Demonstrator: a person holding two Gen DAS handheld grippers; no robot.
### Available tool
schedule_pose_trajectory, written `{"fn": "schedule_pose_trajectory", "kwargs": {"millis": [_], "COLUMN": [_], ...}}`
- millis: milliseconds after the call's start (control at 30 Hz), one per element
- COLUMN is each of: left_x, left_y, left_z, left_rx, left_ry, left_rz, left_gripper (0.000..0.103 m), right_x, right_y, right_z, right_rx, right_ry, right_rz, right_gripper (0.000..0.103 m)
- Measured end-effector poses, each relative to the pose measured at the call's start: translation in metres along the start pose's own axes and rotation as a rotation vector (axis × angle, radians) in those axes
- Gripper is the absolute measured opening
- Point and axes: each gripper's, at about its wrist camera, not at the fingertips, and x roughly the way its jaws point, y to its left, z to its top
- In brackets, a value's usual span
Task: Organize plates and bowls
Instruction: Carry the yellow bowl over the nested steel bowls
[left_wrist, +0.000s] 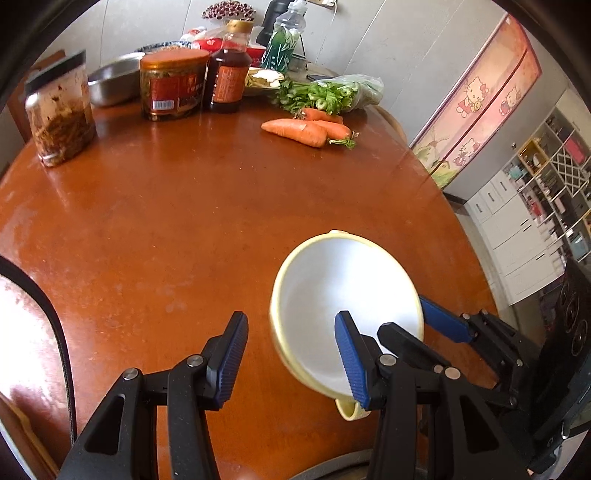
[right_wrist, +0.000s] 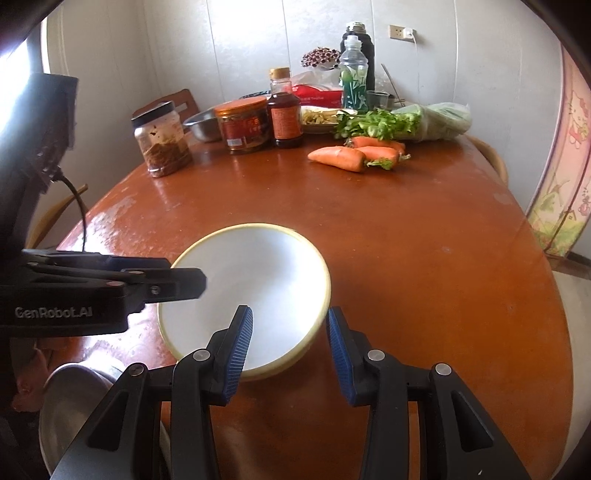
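On my far left, at the back of the brown table (left_wrist: 147, 221), stands a black-lidded jar (left_wrist: 61, 118) with dark contents. Next along come a steel basin (left_wrist: 110, 81), an orange-lidded jar (left_wrist: 171, 86) and a dark sauce bottle (left_wrist: 227, 74), all close together. Further right lie the carrots (left_wrist: 295, 131), with a bunch of leafy greens (left_wrist: 321, 94) just behind them. All of that is well apart from where I am working.

The left gripper (left_wrist: 291, 317) sits at the near side of the table. Its fingers are drawn in to a narrow gap and straddle the left rim of the bowl (left_wrist: 332, 288). The outer finger (left_wrist: 231, 354) is over bare table beside the wall, and the inner finger (left_wrist: 351, 358) lies on the white inside. I read that as a grip on the rim, though from this camera a sliver of table shows between the outer finger and the bowl.

The bowl itself is white inside with a pale yellow rim. It is at the near part of the table, right of centre in the left camera, tilted and slightly blurred.

On its right side is the right gripper (right_wrist: 290, 310), its fingers as close together as I have seen them and clamped over the near right rim. One finger (right_wrist: 238, 343) is inside on the white, the other (right_wrist: 340, 350) against the outer wall. From the left camera I see the same: one finger within the bowl, one blue finger outside, the rim between them.
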Motion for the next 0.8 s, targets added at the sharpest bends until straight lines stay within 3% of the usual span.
{"fn": "schedule_pose_trajectory", "kwargs": {"millis": [133,433,800], "left_x": [0.006,-0.009,-0.055], "left_y": [0.006,0.004,0.002], "left_z": [0.003,0.002,-0.003], "left_rx": [-0.030,-0.024,-0.023], "left_ry": [0.023,-0.016,-0.100], "left_rz": [-0.072,-0.051,-0.050], "left_gripper": [0.048,0.048,0.048], "right_x": [0.003,0.000,-0.037], "right_y": [0.005,0.016,0.038], "right_z": [0.002,0.008,0.021], "right_rx": [-0.010,-0.024,-0.059], "right_ry": [0.001,-0.017,-0.106], "right_rz": [-0.001,-0.014,-0.012], "right_gripper": [0.042,0.042,0.042]}}
